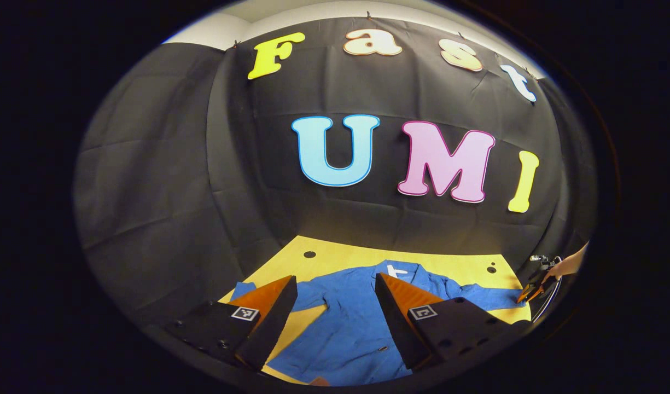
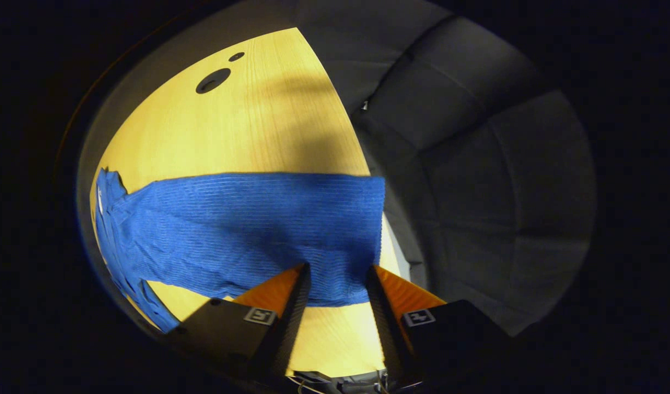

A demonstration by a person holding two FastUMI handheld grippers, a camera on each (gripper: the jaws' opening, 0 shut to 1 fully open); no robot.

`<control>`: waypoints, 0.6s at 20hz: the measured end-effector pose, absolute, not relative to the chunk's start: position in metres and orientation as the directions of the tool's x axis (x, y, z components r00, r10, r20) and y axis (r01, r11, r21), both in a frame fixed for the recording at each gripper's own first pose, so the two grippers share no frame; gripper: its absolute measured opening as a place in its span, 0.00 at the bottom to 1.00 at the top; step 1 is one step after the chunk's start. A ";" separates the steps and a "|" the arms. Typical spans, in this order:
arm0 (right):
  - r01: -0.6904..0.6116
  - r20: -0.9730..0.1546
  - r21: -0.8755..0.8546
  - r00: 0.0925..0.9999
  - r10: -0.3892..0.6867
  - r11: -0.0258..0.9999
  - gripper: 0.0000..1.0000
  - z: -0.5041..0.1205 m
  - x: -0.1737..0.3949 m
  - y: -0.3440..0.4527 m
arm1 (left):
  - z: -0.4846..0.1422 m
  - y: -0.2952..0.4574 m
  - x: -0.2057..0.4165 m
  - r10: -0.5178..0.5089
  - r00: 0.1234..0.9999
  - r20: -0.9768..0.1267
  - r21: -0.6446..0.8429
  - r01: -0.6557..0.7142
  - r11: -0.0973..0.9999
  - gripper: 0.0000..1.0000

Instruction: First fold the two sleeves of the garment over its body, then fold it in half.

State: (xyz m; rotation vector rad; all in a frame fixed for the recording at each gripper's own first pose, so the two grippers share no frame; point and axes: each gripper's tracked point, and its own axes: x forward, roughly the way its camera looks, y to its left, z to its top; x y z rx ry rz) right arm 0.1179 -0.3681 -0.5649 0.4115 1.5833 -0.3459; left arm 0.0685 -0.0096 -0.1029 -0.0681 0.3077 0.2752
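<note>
With jaws parted and holding nothing, the right gripper (image 2: pixel 335 284) hovers just short of the near hem of the garment's right sleeve (image 2: pixel 247 235), whose cuff end lies directly ahead of the jaws and whose long axis runs crosswise toward the body. Off that same cuff, the left gripper (image 1: pixel 335 306) hangs open and empty, well above the blue garment (image 1: pixel 356 323), so the right one is plainly nearer. From the cuff inward, the garment lies flat on the yellow desk (image 2: pixel 247 120), collar toward the booth wall, sleeves spread sideways, neither yet folded.
</note>
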 end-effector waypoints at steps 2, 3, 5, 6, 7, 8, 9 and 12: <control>0.498 -0.998 0.056 0.007 0.061 0.866 0.25 -0.563 0.123 -0.365 | -0.103 -0.010 0.063 0.264 0.915 -0.305 -0.015 -0.281 0.959 0.82; 0.485 -0.999 0.052 0.012 0.053 0.873 0.09 -0.562 0.123 -0.368 | -0.103 -0.010 0.062 0.267 0.914 -0.305 -0.011 -0.284 0.959 0.83; 0.457 -0.999 0.028 0.043 0.009 0.889 0.05 -0.556 0.125 -0.370 | -0.103 -0.009 0.057 0.273 0.914 -0.301 -0.008 -0.289 0.957 0.82; 0.445 -0.998 0.027 0.064 -0.002 0.895 0.05 -0.550 0.129 -0.369 | -0.103 -0.007 0.054 0.278 0.914 -0.297 -0.009 -0.293 0.956 0.82; 0.443 -0.996 0.028 0.089 -0.012 0.896 0.05 -0.543 0.133 -0.368 | -0.102 -0.006 0.050 0.281 0.914 -0.292 -0.012 -0.297 0.955 0.82; 0.447 -0.994 0.028 0.109 -0.023 0.894 0.05 -0.532 0.136 -0.367 | -0.103 -0.005 0.047 0.277 0.917 -0.286 -0.019 -0.294 0.955 0.83; 0.443 -0.991 0.031 0.127 -0.029 0.896 0.05 -0.520 0.138 -0.364 | -0.104 -0.005 0.043 0.270 0.921 -0.279 -0.027 -0.289 0.957 0.82; 0.403 -0.973 0.038 0.225 -0.059 0.915 0.05 -0.465 0.151 -0.344 | -0.105 0.003 0.032 0.226 0.939 -0.257 -0.054 -0.248 0.967 0.82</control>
